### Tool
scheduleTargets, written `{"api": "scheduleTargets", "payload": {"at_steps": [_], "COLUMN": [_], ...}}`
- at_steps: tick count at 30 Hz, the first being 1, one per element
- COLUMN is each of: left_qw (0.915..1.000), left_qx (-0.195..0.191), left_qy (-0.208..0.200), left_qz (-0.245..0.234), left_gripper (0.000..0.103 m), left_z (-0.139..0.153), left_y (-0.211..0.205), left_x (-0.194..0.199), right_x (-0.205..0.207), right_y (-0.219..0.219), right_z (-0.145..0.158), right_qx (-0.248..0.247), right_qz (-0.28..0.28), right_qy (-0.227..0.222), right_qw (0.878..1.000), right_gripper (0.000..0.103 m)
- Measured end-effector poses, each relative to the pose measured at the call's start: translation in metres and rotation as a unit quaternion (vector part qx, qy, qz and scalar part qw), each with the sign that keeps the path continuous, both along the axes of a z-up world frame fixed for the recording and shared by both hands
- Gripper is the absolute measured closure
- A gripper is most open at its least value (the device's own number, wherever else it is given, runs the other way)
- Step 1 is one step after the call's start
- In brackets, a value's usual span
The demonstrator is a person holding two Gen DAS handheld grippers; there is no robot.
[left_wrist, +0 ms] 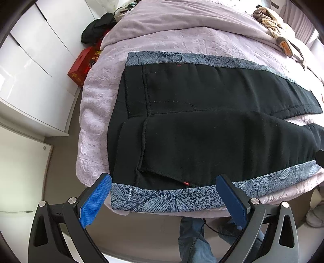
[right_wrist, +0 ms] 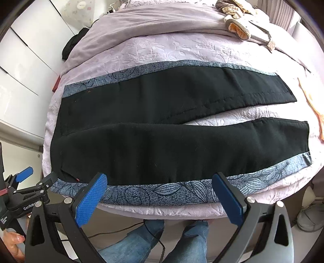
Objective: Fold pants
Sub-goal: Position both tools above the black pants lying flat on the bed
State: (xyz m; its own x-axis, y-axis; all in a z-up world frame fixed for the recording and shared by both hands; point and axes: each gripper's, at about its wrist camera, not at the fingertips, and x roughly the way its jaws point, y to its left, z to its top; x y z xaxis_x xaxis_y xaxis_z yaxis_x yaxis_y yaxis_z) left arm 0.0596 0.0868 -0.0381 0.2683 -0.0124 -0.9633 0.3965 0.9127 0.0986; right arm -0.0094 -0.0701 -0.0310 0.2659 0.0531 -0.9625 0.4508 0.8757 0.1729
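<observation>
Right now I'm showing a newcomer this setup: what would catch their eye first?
The black pants with grey floral side stripes, spread flat across the lilac embossed bedspread, legs parted toward the right. Next, the blue-padded left gripper and right gripper, both open, above the pants' near edge. A crumpled tan garment lies far right.

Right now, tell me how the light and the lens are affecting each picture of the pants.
Left wrist view: strong fisheye bending curves the bed edge; the black pants swallow detail, though seams still show; glare on the white cabinet. Right wrist view: the same barrel distortion bows the pants and the patterned side stripe; even daylight, no hard shadows, the blue fingers sharp.
</observation>
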Motion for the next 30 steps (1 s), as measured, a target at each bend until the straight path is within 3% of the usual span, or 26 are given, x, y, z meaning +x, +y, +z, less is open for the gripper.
{"api": "scheduleTargets", "payload": {"at_steps": [7,30], "left_qw": [1.0000,0.9998], "left_qx": [0.000,0.004], "left_qy": [0.003,0.013], "left_qz": [0.006,0.011], "left_gripper": [0.000,0.000], "left_z": [-0.0017,-0.0079], "left_y": [0.0001,-0.0005], "left_x": [0.0028,0.0033], "right_x": [-0.0012,-0.0018], "right_y": [-0.0019,-0.0011], "right_z": [-0.0037,-0.0052], "right_qx": [0.019,0.017], "right_qz": [-0.002,-0.005], "right_qy": [0.007,0.001], "right_qw": [1.000,1.000], "right_gripper": [0.000,0.000]}}
